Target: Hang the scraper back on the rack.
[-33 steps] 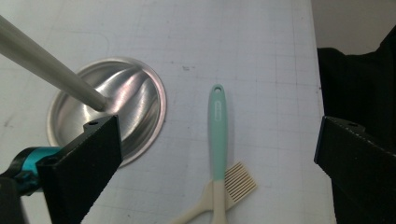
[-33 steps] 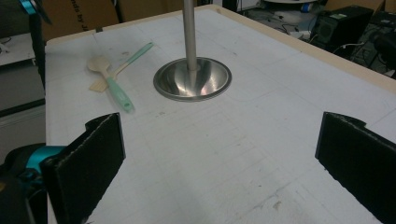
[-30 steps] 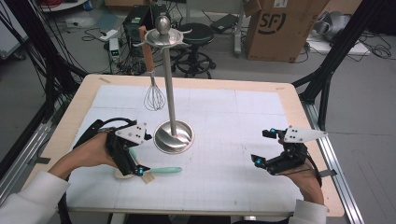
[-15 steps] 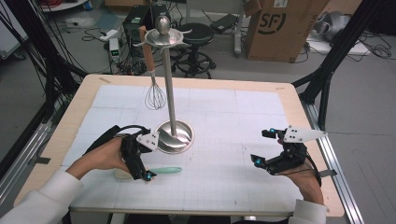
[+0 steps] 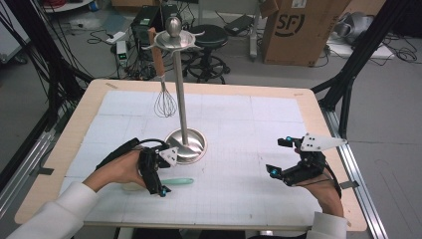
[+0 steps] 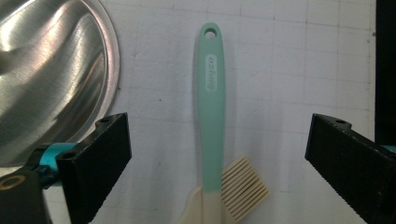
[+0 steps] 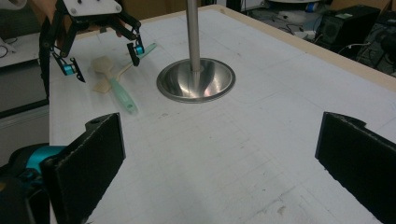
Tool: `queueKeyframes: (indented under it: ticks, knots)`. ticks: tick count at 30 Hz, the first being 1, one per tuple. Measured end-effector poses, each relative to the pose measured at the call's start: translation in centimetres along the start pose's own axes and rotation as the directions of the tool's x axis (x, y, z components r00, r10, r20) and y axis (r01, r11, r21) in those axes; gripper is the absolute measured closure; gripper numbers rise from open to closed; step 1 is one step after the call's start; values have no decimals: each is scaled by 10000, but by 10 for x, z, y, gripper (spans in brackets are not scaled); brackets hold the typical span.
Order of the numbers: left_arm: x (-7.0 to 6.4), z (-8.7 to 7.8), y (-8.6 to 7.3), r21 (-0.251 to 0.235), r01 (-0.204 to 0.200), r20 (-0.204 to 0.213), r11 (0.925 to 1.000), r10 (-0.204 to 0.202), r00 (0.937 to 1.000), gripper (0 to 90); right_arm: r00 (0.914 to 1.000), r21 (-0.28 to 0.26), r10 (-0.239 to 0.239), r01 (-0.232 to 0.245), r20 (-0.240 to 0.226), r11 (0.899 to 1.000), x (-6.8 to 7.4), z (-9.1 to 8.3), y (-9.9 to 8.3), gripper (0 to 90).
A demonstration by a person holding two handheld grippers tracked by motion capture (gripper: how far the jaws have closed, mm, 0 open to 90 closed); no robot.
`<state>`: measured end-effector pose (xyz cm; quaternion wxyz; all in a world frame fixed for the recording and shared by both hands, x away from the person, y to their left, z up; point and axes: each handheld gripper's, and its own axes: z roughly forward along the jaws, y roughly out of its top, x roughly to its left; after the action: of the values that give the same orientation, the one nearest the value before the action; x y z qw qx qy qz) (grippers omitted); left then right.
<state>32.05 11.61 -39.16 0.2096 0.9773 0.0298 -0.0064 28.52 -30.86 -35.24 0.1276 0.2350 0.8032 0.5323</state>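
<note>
Left gripper [image 5: 158, 180], lower left of the high view, hangs over the mint-handled brush [image 6: 211, 116] with fingers [image 6: 95, 158] spread either side of the handle, aligned to close across it. The brush lies flat on the worktop [image 5: 259, 124] beside the stand's steel base [image 5: 186, 145]. Right gripper [image 5: 283, 162], lower right, waits with fingers spread, empty.

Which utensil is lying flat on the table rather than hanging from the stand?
The mint-handled brush, flat between the open jaws of the left hand-held gripper. The whisk hangs from the stand.
</note>
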Motion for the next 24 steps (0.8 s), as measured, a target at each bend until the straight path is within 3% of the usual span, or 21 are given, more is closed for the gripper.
queueKeyframes:
  ticks: [12, 24]
  knots:
    - [2, 13, -1, 660, -32, 301, 9978, 13, 9995, 142, 10000, 18, 4, -4, 37, 10000, 1, -1, 0, 2]
    - [3, 13, -2, 926, 255, 543, 9954, -306, 9981, 314, 10000, 11, 34, -34, 38, 10000, 0, -1, -2, 3]
